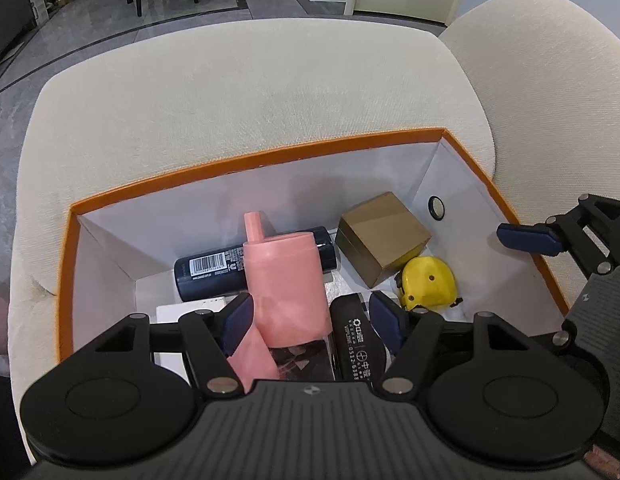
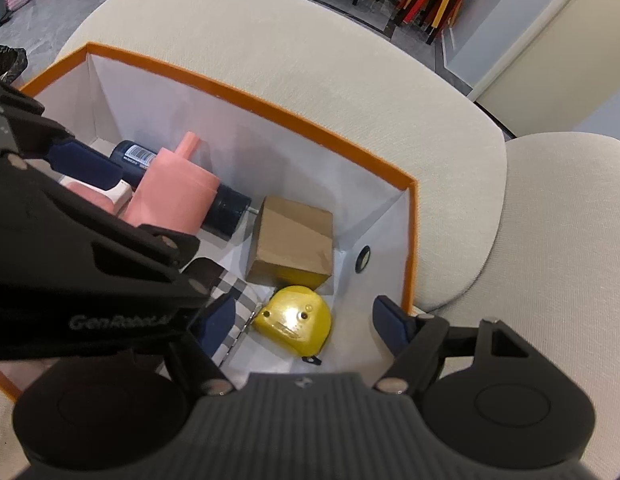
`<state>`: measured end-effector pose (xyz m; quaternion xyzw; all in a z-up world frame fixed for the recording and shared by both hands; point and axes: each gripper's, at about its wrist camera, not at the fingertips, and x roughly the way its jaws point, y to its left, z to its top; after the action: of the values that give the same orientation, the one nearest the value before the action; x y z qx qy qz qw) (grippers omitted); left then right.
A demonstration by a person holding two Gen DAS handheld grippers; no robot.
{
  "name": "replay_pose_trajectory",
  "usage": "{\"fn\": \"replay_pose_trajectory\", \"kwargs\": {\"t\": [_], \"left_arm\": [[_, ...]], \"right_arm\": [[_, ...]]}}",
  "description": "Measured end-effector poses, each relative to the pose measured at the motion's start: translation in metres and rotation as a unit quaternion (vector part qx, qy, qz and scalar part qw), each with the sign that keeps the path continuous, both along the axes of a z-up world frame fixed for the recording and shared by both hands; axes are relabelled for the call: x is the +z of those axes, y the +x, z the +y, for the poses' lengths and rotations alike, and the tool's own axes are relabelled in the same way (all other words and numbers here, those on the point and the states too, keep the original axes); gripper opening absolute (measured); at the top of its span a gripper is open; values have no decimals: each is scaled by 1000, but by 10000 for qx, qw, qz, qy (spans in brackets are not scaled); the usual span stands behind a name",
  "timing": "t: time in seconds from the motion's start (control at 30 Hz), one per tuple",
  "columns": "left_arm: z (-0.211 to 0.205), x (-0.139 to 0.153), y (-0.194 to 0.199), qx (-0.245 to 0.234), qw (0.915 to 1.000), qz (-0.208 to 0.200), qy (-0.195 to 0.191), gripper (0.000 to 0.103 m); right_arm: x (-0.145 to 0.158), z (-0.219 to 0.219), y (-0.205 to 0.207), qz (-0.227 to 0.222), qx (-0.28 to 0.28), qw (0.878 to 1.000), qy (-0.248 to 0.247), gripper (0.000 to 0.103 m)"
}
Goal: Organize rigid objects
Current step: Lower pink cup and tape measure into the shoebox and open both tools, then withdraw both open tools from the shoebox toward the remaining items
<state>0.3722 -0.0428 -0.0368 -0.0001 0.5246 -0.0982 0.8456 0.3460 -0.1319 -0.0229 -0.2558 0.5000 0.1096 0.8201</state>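
Both grippers hang open over an orange-rimmed box of small items on a cream sofa.

At the bottom centre of the left wrist view, the left gripper (image 1: 310, 320) has its jaws apart around the base of a pink spouted cup (image 1: 284, 280) and a black lettered object (image 1: 351, 344), the pads not pressing on either. At the bottom of the right wrist view, the right gripper (image 2: 306, 324) stands spread above a yellow tape measure (image 2: 296, 318), clear of it. Behind the tape measure lies a brown cardboard box (image 2: 294, 240). Further in, a dark bottle (image 1: 214, 270) with a barcode lies on its side behind the cup. All sit inside the white-lined storage box (image 1: 250, 160), on the cream sofa cushion (image 1: 250, 80).
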Motion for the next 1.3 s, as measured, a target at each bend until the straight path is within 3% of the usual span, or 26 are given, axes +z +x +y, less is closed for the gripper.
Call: {"fn": "replay_pose_trajectory", "kwargs": {"t": [0.53, 1.03, 1.3], "left_arm": [[14, 47, -27, 52, 9993, -368, 9, 78], [29, 98, -90, -3, 9965, -837, 68, 79], [39, 111, -132, -13, 9933, -1146, -151, 80]], "right_arm": [[44, 7, -25, -322, 67, 9995, -6, 75], [97, 2, -82, -611, 93, 9981, 36, 76], [116, -6, -117, -734, 94, 9972, 104, 76]]}}
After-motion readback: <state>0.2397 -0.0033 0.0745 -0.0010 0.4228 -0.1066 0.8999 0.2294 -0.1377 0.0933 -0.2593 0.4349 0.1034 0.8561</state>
